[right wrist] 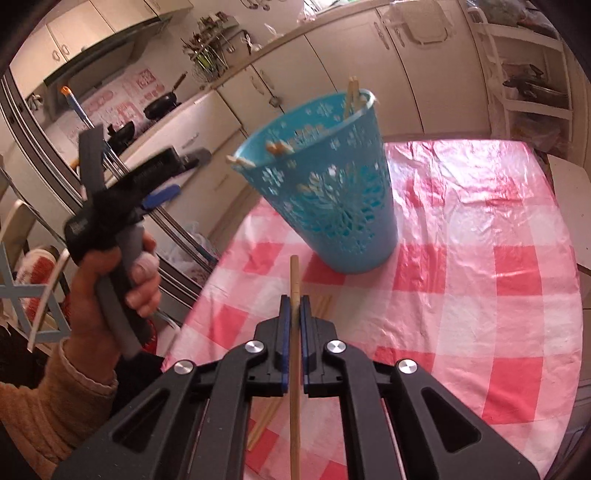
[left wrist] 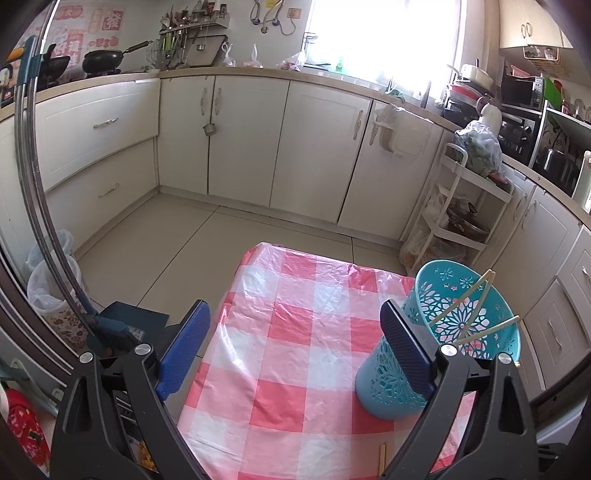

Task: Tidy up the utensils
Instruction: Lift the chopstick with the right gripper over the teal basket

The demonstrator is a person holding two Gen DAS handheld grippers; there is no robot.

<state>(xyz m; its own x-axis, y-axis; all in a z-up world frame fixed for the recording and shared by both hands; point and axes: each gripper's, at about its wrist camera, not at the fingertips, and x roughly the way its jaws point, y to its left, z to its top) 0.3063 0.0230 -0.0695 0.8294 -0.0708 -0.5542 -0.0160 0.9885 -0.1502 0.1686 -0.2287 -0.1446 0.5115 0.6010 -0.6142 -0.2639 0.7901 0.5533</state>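
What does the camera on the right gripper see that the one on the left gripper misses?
Only the right wrist view shows the right gripper shut on a single chopstick, more chopsticks lying on the cloth beneath it, and the person's left hand holding the other tool.

Only the left wrist view shows the left gripper with its jaws wide open and nothing between them, plus the bright window.

Both show the blue basket with chopsticks already inside, standing on the pink checked tablecloth.
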